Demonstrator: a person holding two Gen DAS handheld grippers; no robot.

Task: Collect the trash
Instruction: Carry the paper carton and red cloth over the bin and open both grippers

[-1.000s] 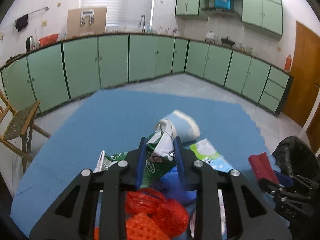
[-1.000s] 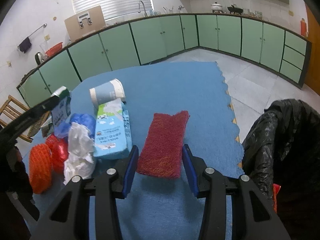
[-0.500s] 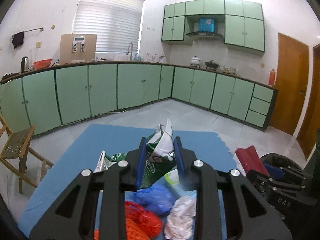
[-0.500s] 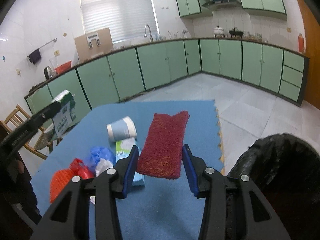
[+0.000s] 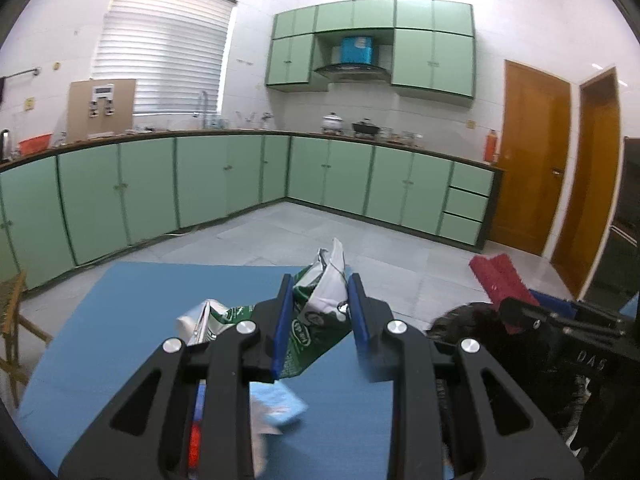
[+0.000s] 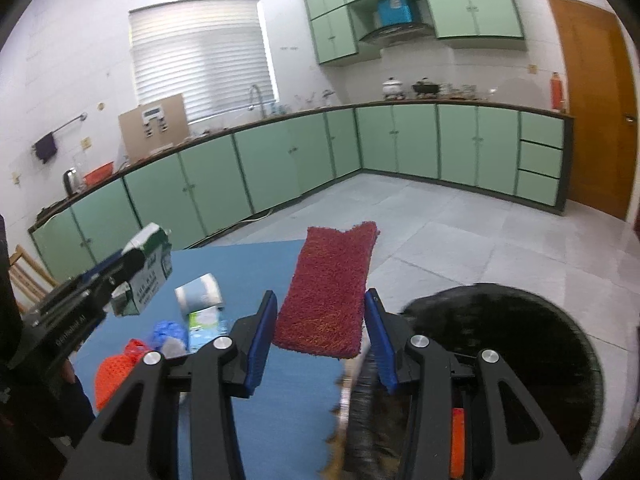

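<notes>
My left gripper [image 5: 320, 300] is shut on a crumpled green and white milk carton [image 5: 320, 304], held in the air above the blue mat [image 5: 160, 312]. My right gripper [image 6: 320, 312] is shut on a dark red scouring pad [image 6: 328, 292], lifted beside the black trash bag [image 6: 520, 344] at the lower right. In the right wrist view the left gripper [image 6: 132, 264] with its carton [image 6: 154, 268] shows at the left. On the mat lie a paper cup [image 6: 200, 298], a light blue carton [image 6: 204, 326], a blue wad [image 6: 168, 332] and an orange net [image 6: 116, 372].
Green kitchen cabinets [image 5: 200, 184] line the far walls with grey floor tiles [image 6: 460, 240] between. Wooden doors [image 5: 532, 160] stand at the right. A wooden chair [image 5: 12, 320] sits left of the mat. The bag's open mouth lies just right of the mat's edge.
Both grippers have risen off the mat and swung right toward the trash bag, each keeping its grip. The litter on the mat now sits lower in both views.
</notes>
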